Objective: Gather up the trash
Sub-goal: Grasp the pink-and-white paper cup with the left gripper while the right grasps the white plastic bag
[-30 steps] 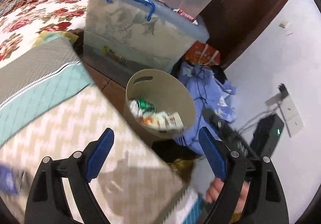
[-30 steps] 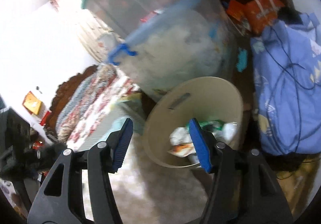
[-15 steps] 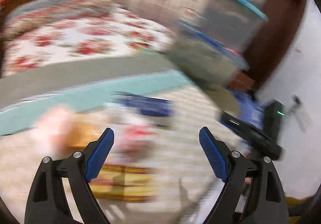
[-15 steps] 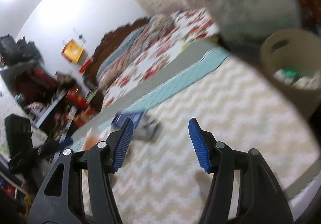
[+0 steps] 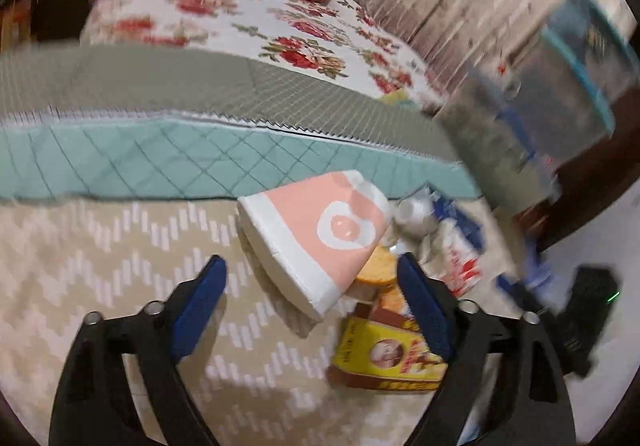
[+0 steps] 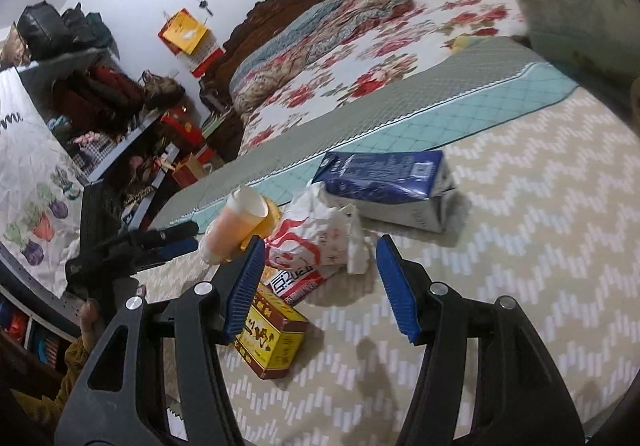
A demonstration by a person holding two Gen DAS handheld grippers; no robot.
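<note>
A small heap of trash lies on the beige zigzag-patterned cover (image 6: 520,246) of the bed. The pink and white paper cup (image 5: 320,242) lies on its side, its long axis running from its open mouth at lower left to its base at upper right in the left wrist view; in the right wrist view its mouth (image 6: 250,202) faces up and right. Beside it sit a crumpled white and red wrapper (image 6: 316,234) and a yellow box (image 6: 270,338), lying flat with one corner toward the camera. A blue and white carton (image 6: 392,186) lies on its side just behind the wrapper, its long axis across the view.

The left gripper (image 5: 312,310) hangs over the cup with jaws spread wide, holding nothing. The right gripper (image 6: 320,286) is likewise wide and empty above the wrapper and box. Behind the heap run a teal quilted strip (image 5: 160,162) and a floral bedspread (image 6: 360,66).
</note>
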